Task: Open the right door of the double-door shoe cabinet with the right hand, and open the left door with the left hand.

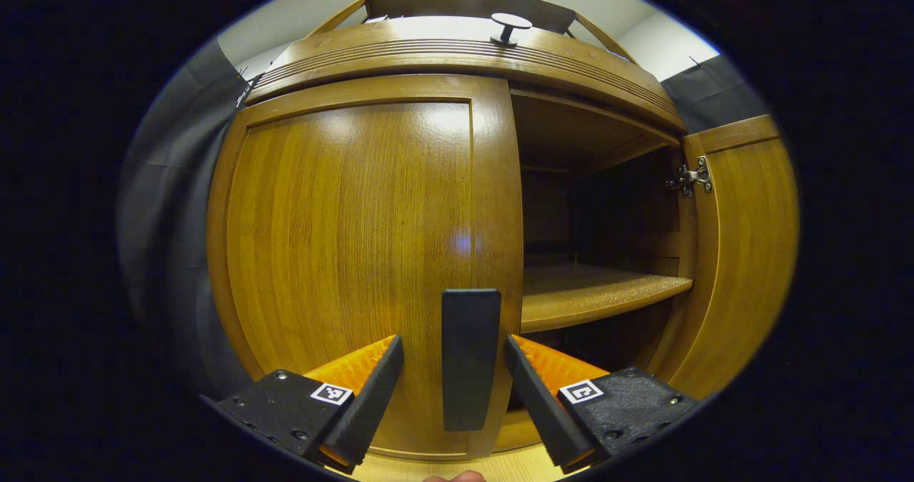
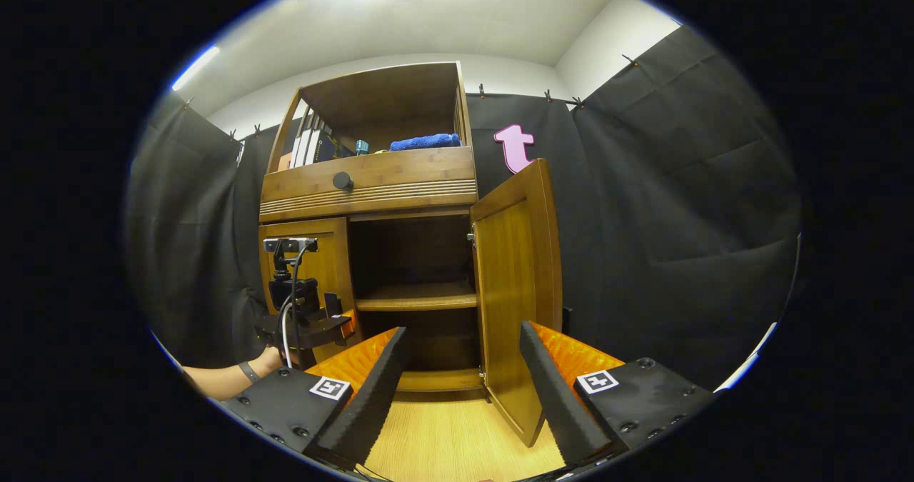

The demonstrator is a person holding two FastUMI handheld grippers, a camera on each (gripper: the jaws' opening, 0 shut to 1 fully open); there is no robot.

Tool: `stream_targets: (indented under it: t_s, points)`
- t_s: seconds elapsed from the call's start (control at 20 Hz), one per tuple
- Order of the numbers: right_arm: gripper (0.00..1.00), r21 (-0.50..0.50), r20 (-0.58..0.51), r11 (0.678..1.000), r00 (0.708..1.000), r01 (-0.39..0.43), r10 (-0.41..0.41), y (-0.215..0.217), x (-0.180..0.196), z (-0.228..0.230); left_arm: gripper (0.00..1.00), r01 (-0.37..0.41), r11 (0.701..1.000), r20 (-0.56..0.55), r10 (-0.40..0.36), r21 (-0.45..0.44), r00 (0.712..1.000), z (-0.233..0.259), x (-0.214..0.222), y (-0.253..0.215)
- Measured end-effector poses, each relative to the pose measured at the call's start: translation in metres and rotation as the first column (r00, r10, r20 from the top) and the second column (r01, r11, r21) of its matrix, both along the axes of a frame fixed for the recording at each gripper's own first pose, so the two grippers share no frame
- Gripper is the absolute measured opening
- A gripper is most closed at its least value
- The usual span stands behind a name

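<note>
In the left gripper view, the left door (image 1: 357,253) of the shoe cabinet (image 1: 464,53) stands shut and fills the near left part of the scene. Its dark upright handle (image 1: 470,357) sits at the door's right edge, low down. The left tongs (image 1: 454,389) are apart, one finger on each side of the handle with a gap showing on both sides, so neither finger presses on it. To the right of the handle the cabinet is open: a wooden shelf (image 1: 593,293) crosses the dark inside. Farther right, the right door (image 1: 742,253) is swung outward, with a metal hinge (image 1: 691,178) near its top inner edge. A round knob (image 1: 510,25) sits on the drawer front above the doors.

In the right gripper view, a hand and forearm (image 2: 235,375) at the far left hold the left tongs (image 2: 314,321) up against the closed left door (image 2: 321,275), low on its right side. To the right comes the open compartment with its shelf (image 2: 418,296), and then the right door (image 2: 514,289), swung wide toward the camera. The right tongs (image 2: 464,382) are apart and hold nothing; they sit well back from the cabinet, and the open door's lower edge shows between the two fingers. The pale wooden floor (image 2: 443,439) lies beneath. On top of the cabinet, in an open cubby, lie a folded blue cloth (image 2: 425,141) and some books (image 2: 307,146).
</note>
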State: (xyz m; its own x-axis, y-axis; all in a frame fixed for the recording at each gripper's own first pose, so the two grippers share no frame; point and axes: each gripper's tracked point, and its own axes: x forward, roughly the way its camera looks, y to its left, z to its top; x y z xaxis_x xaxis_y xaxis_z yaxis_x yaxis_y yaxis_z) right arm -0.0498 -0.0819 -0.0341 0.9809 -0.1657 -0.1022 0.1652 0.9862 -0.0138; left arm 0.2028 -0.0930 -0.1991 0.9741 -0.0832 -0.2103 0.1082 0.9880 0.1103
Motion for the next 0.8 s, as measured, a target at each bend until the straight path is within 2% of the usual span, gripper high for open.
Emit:
stream_targets:
  t_s: [0.05, 0.1, 0.15, 0.2, 0.25, 0.35, 0.45, 0.65, 0.8]
  points:
    - [1.00, -0.001, 0.001, 1.000, 1.000, 0.001, -0.001, 0.000, 0.000, 0.001, 0.89, -0.001, 1.000, 0.003, 0.001, 0.008, 1.000, -0.001, 0.001, 0.001]
    - [1.00, 0.000, 0.001, 1.000, 1.000, 0.000, 0.000, 0.001, 0.001, 0.000, 0.92, -0.010, 1.000, 0.008, 0.010, 0.023, 1.000, -0.002, 0.002, 0.002]
    - [1.00, 0.002, -0.001, 1.000, 1.000, -0.001, 0.001, 0.001, 0.001, -0.001, 0.81, -0.007, 0.999, -0.003, 0.007, 0.033, 1.000, -0.006, 0.000, 0.002]
    - [1.00, 0.004, -0.003, 1.000, 1.000, -0.002, 0.002, 0.001, 0.002, -0.002, 0.69, 0.025, 1.000, -0.020, -0.025, -0.007, 0.999, -0.008, -0.002, -0.005]
    - [1.00, 0.004, -0.005, 1.000, 1.000, -0.002, 0.002, 0.001, 0.002, -0.002, 0.57, 0.025, 0.999, -0.024, -0.026, -0.036, 0.999, -0.011, -0.001, -0.007]
    - [1.00, 0.007, -0.010, 1.000, 1.000, -0.003, 0.003, 0.003, 0.002, -0.003, 0.34, 0.033, 0.999, -0.044, -0.034, -0.018, 0.998, -0.012, -0.004, -0.005]
    - [1.00, 0.003, -0.011, 1.000, 1.000, -0.008, 0.008, 0.005, 0.001, -0.003, 0.29, 0.034, 0.999, -0.049, -0.035, -0.013, 0.998, -0.012, -0.003, -0.005]
    - [1.00, -0.022, -0.017, 1.000, 1.000, -0.011, 0.011, 0.009, -0.001, -0.003, 0.29, 0.010, 1.000, -0.078, -0.011, -0.009, 0.997, -0.005, -0.012, -0.002]
    - [1.00, -0.013, -0.022, 1.000, 1.000, -0.020, 0.020, 0.011, 0.000, -0.007, 0.28, -0.004, 1.000, -0.100, 0.002, -0.022, 0.995, 0.003, -0.044, 0.007]
